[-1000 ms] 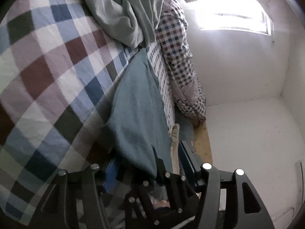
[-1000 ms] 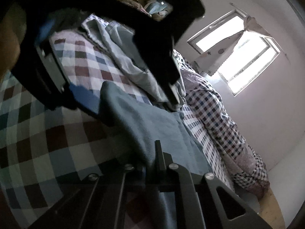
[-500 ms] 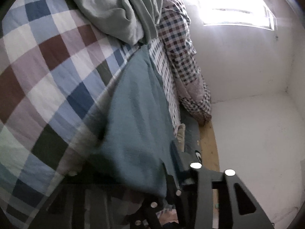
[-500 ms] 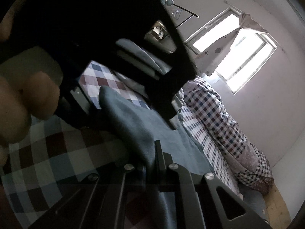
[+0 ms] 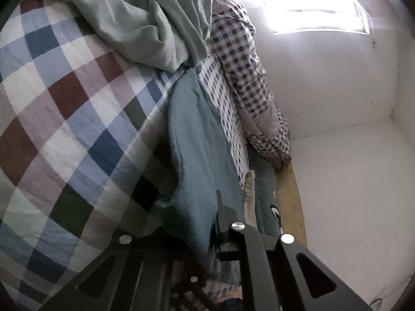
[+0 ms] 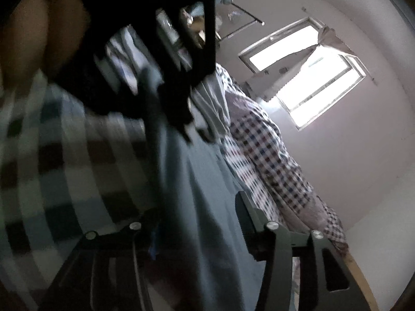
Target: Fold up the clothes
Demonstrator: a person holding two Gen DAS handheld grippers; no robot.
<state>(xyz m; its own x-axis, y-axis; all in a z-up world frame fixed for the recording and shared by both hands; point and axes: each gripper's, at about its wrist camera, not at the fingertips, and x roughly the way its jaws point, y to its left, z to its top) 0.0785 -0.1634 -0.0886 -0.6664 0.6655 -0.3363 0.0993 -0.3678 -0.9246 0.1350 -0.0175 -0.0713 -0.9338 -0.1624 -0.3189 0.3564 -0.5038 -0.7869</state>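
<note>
A teal garment (image 5: 197, 140) lies stretched along the checkered bedspread (image 5: 64, 103). Its near edge bunches up between the fingers of my left gripper (image 5: 207, 223), whose jaws are closing and pinch the cloth; the left finger is hidden under the fabric. In the right wrist view the same teal garment (image 6: 197, 181) runs between the spread fingers of my right gripper (image 6: 199, 215). Those jaws are opening and the pads stand apart from the cloth. The dark body of the left gripper (image 6: 181, 51) and a hand (image 6: 31, 39) fill the top left of that blurred view.
A heap of pale grey-green clothes (image 5: 135, 20) lies at the far end of the bed. A small-check quilt (image 5: 249, 77) hangs over the right side, above the wooden bed edge (image 5: 290, 202). Beyond are a white wall and a bright window (image 5: 316, 13).
My left jaws went from open to closed on the teal garment's near edge. My right jaws, shut on the cloth before, have spread apart. The left gripper's body looms closer in the right wrist view.
</note>
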